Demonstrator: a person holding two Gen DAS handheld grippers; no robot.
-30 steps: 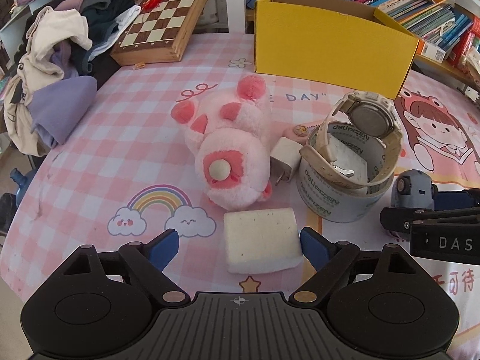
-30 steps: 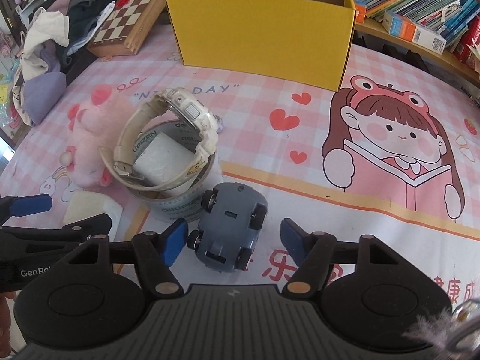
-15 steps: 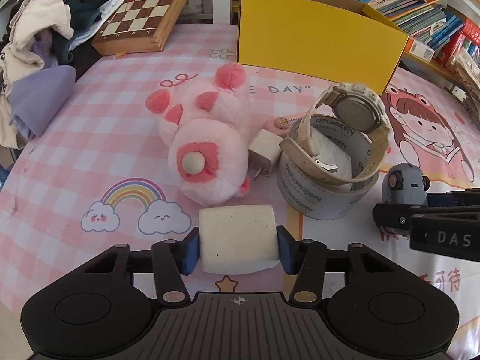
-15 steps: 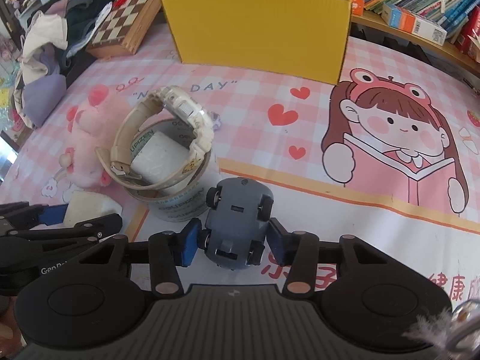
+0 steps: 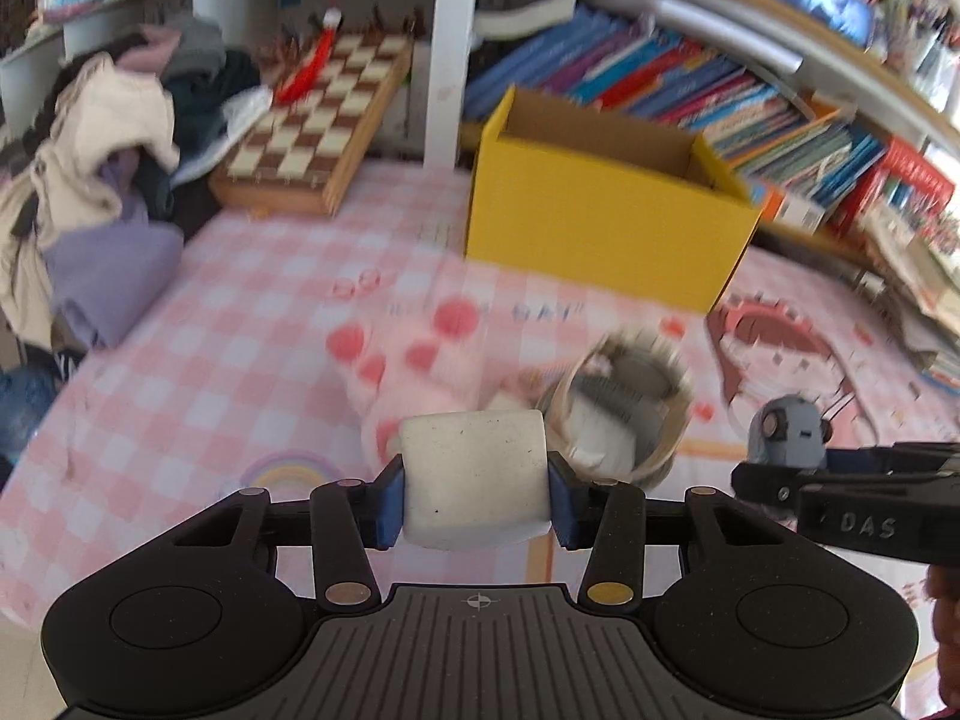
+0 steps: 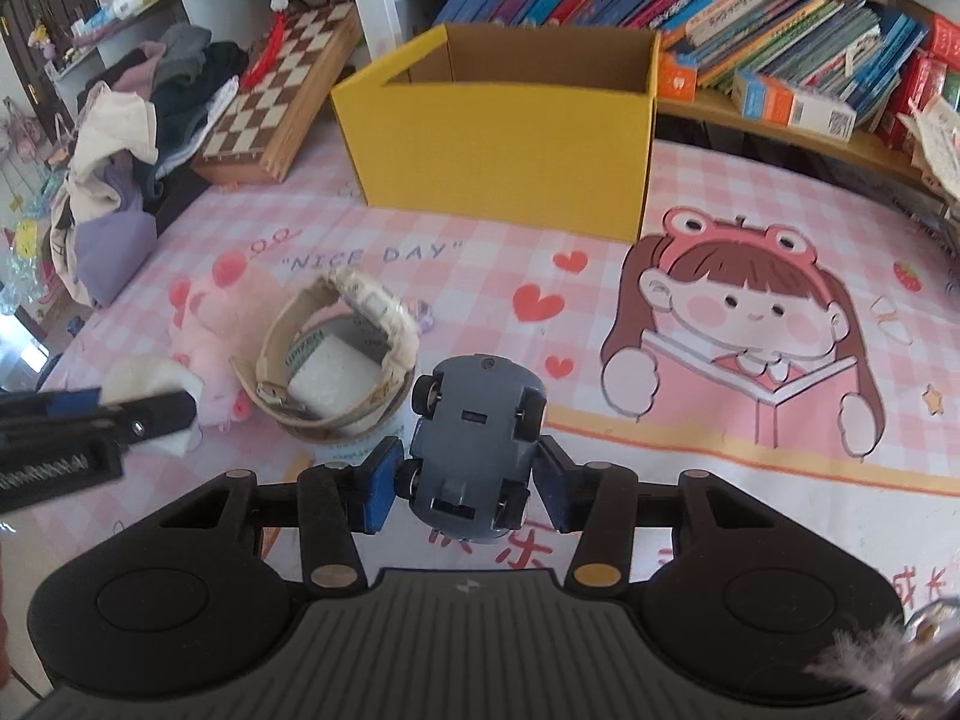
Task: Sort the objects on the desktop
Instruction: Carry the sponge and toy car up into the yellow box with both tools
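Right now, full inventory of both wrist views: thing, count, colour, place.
sponge block: 1, white, clamped in left gripper
toy car: 1, grey-blue, underside up, clamped in right gripper
tape roll: 1, white, mat centre-left
wristwatch: 1, cream, draped over the tape roll
plush toy: 1, pink, left of the tape roll
cardboard box: 1, yellow, open, far side of mat
chessboard: 1, brown-cream, far left
clothes pile: 1, mixed, left edge
books: many, shelf behind
left gripper: 1, black, blue pads
right gripper: 1, black, blue pads
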